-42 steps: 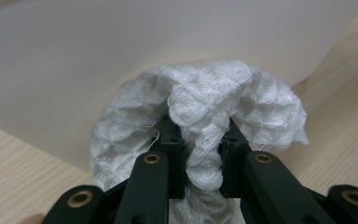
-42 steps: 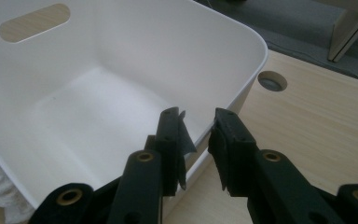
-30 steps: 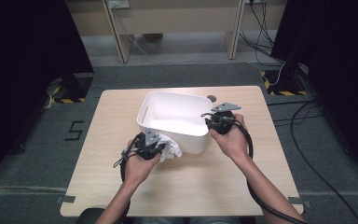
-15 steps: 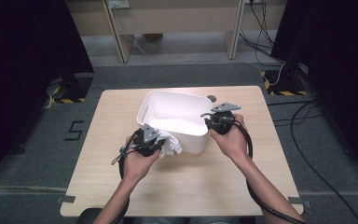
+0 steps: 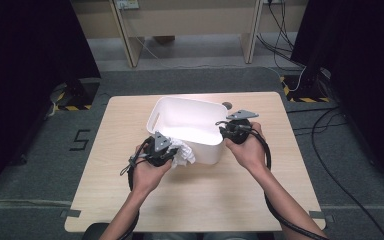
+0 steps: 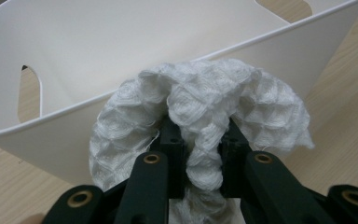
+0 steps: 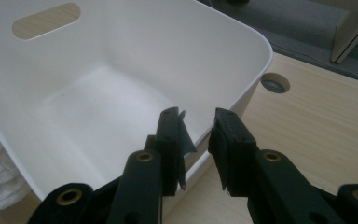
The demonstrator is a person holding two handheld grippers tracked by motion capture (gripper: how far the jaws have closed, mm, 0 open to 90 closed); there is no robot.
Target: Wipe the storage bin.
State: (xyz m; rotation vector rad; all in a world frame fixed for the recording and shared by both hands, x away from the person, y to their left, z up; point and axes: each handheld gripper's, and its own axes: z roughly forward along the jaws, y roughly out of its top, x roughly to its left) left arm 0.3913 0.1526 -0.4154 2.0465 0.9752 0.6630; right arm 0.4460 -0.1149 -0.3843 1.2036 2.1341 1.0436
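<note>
Against the near wall of the white bin (image 5: 190, 125), a little left of the tabletop's middle, one white waffle-weave cloth (image 5: 182, 152) is bunching up just below the rim, and the left gripper (image 5: 161, 149) is pinching a fold of it tightly between its nearly closed jaws. From the left gripper view the cloth (image 6: 200, 107) is bulging up and around both jaws, its top pressing level with the bin's near rim (image 6: 74, 107), so it is hanging outside the bin rather than in it. Compared with the frames of a second ago, hardly anything is changing: both hands are staying put, the cloth is sitting at the same spot by the rim, and the bin is keeping its slight tilt. That suggests the work is pausing just short of lifting the cloth over the rim. At the bin's right near corner the right gripper (image 5: 232, 131) is clamping the rim; the right gripper view has one jaw inside the wall (image 7: 223, 93) and one outside, steadying it. Counted: one cloth, one bin, two grippers, one table (image 5: 130, 200).
</note>
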